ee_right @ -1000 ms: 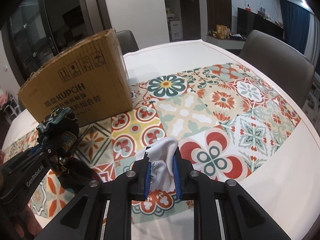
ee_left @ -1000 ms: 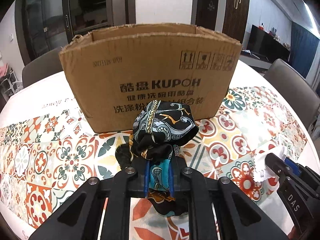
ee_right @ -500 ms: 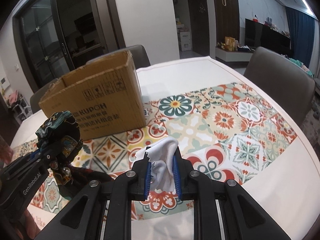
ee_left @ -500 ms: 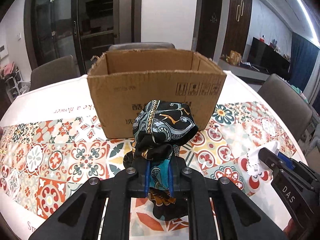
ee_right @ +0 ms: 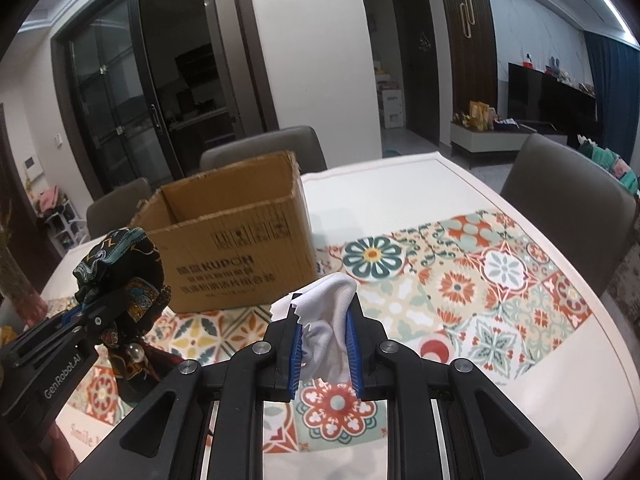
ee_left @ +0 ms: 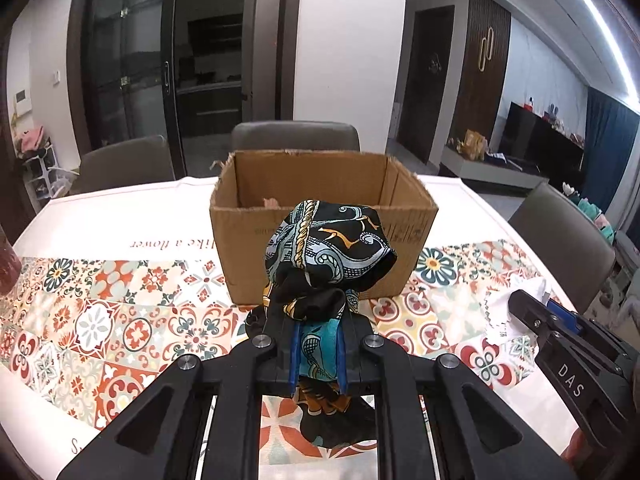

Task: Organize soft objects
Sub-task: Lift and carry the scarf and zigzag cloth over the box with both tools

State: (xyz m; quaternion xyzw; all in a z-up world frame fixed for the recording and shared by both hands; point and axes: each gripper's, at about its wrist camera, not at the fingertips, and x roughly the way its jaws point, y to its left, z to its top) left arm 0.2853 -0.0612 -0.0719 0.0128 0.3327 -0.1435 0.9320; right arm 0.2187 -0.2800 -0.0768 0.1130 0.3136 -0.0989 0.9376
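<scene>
Both grippers rose since prev frame; cardboard box [ee_left: 320, 216] interior now visible. Left gripper [ee_left: 318, 354] clenched on patterned scarf [ee_left: 328, 248], right gripper [ee_right: 324, 350] clenched on white cloth [ee_right: 328, 312], both held above tablecloth [ee_right: 460, 280], short of box. Box holds a pinkish item [ee_left: 271, 201], mostly hidden. Both drops remain.

box [ee_left: 320, 216] on table [ee_left: 120, 216], chairs [ee_left: 296, 136] behind

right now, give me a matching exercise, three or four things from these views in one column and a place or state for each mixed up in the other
1. patterned scarf
2. white cloth
3. cardboard box
4. grey chair

a. behind the box
b. clamped in the right claw
c. open-topped on the tablecloth
d. clamped in the left claw

Pairs: 1-d, 2-b, 3-c, 4-a
</scene>
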